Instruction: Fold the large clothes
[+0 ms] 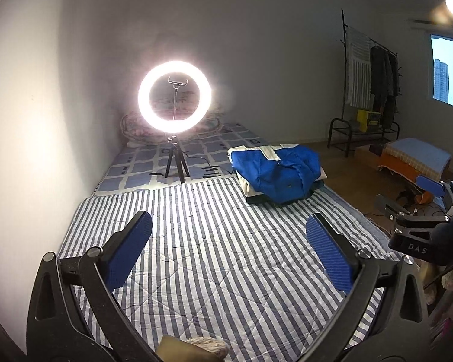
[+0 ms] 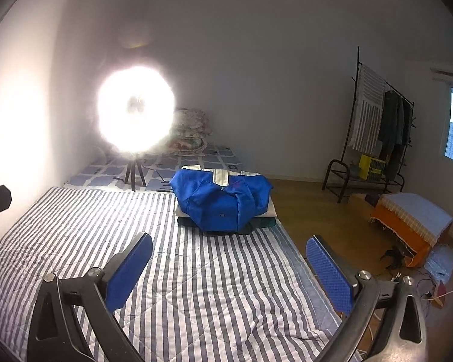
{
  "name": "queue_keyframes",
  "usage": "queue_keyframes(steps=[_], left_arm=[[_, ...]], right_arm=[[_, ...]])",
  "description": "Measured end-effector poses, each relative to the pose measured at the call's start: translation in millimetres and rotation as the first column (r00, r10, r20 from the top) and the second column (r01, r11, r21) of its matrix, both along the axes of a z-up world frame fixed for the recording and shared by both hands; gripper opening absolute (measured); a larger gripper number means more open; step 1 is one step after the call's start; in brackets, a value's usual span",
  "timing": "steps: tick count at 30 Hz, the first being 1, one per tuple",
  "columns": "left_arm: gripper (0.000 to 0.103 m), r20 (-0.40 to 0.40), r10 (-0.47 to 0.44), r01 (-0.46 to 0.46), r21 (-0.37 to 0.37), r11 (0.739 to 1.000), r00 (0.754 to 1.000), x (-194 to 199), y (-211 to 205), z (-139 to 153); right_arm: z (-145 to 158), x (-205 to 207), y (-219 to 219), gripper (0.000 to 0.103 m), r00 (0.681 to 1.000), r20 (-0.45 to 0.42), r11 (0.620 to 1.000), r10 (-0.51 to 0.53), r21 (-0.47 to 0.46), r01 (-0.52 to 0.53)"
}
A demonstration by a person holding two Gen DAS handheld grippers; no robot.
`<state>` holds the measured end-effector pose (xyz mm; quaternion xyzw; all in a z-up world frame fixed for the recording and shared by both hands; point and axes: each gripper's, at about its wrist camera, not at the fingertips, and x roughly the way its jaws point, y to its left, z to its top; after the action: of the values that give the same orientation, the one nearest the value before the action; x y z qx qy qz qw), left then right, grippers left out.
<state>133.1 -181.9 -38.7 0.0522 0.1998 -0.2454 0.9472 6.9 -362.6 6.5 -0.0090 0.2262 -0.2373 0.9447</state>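
Observation:
A folded blue garment with white trim [image 1: 276, 173] lies on top of a small stack of folded clothes at the far right of the striped quilt [image 1: 214, 253]. It also shows in the right wrist view [image 2: 223, 200], on the same quilt [image 2: 196, 286]. My left gripper [image 1: 229, 247] is open and empty, held above the quilt, well short of the stack. My right gripper [image 2: 229, 271] is open and empty too, above the quilt near its right edge. The right gripper also shows at the right edge of the left wrist view [image 1: 419, 202].
A lit ring light on a small tripod [image 1: 174, 96] stands on the checked sheet behind the quilt, glaring in the right wrist view [image 2: 136, 111]. A clothes rack [image 1: 371, 90], an orange-skirted stool [image 2: 407, 220] and cables lie on the wooden floor to the right. A wall runs along the left.

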Motion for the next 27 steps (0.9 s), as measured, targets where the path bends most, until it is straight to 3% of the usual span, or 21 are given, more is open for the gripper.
queue_keyframes(steps=[27], left_arm=[[0.103, 0.006, -0.023, 0.023, 0.014, 1.0, 1.0, -4.5, -1.9, 2.2]], right_arm=[[-3.5, -6.4, -15.0, 0.103, 0.997, 0.034, 0.996, -0.063, 0.064, 0.061]])
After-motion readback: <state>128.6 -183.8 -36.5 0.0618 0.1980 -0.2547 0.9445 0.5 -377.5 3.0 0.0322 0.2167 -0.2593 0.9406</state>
